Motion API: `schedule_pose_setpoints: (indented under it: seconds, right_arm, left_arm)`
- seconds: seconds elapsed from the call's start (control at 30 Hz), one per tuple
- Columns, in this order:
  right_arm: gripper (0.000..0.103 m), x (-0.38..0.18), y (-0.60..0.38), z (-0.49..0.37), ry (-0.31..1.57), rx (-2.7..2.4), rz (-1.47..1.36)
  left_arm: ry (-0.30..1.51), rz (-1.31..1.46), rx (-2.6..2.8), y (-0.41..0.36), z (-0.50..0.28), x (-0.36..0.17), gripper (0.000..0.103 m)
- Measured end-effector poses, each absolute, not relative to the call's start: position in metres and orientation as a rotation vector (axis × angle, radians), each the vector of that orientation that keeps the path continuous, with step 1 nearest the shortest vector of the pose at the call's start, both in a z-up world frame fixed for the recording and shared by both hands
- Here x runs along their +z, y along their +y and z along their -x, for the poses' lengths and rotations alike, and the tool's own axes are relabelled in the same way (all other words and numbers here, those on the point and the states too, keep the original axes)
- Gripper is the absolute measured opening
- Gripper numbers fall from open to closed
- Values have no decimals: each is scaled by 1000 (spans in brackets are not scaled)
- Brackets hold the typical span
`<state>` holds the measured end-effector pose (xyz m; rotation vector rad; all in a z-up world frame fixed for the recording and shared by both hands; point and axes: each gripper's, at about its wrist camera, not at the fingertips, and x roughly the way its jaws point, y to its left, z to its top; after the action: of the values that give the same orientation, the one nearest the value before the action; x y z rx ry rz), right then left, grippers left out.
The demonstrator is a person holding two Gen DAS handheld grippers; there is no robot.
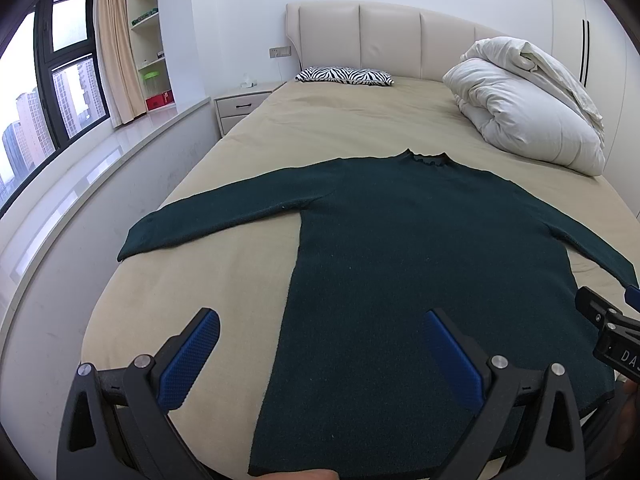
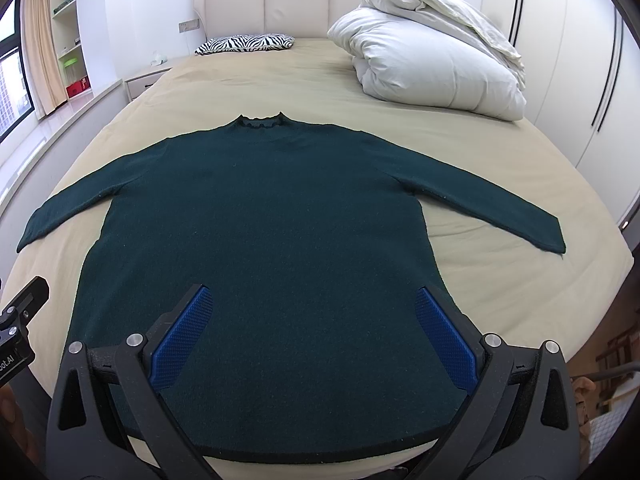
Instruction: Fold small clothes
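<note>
I see a dark green sweater (image 2: pixel 264 216) spread flat on the bed (image 2: pixel 320 88), front down or up I cannot tell, with its ruffled collar (image 2: pixel 260 122) pointing toward the headboard (image 2: pixel 264 4) and its hem at the near edge of the mattress. Both sleeves lie stretched out to the sides, angled slightly toward me; the right sleeve (image 2: pixel 492 200) ends well short of the bed's right edge, and the left sleeve (image 1: pixel 208 216) ends close to the left edge.

My left gripper (image 1: pixel 322 342) hovers above the sweater's lower left side, jaws spread wide and holding nothing; one blue pad (image 1: pixel 192 364) sits over bare sheet, the other over the fabric. My right gripper (image 2: pixel 312 326) hangs over the lower middle of the sweater, jaws equally wide apart and empty, both pads above the cloth. Whether either touches the fabric, I cannot tell.

At the far end, a zebra pillow (image 2: pixel 246 43) lies by the headboard, and a rolled white duvet (image 2: pixel 432 52) sits on the right side. A nightstand (image 1: pixel 242 106) stands left of the bed, beside a window (image 1: pixel 60 80) with a curtain (image 1: pixel 114 44).
</note>
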<state>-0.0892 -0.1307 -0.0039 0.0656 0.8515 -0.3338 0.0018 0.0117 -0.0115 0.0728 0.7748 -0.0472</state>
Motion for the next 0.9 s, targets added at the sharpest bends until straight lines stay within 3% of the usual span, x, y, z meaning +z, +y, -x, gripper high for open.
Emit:
schedule_pose_setpoints:
  seconds: [0.6, 0.9]
  right_arm:
    - [103, -6, -144, 83, 871, -328, -90]
    - [103, -18, -285, 102, 760, -430, -364]
  left_arm:
    - [822, -79, -64, 0, -5, -27, 103]
    - [930, -84, -123, -11, -15, -49, 103]
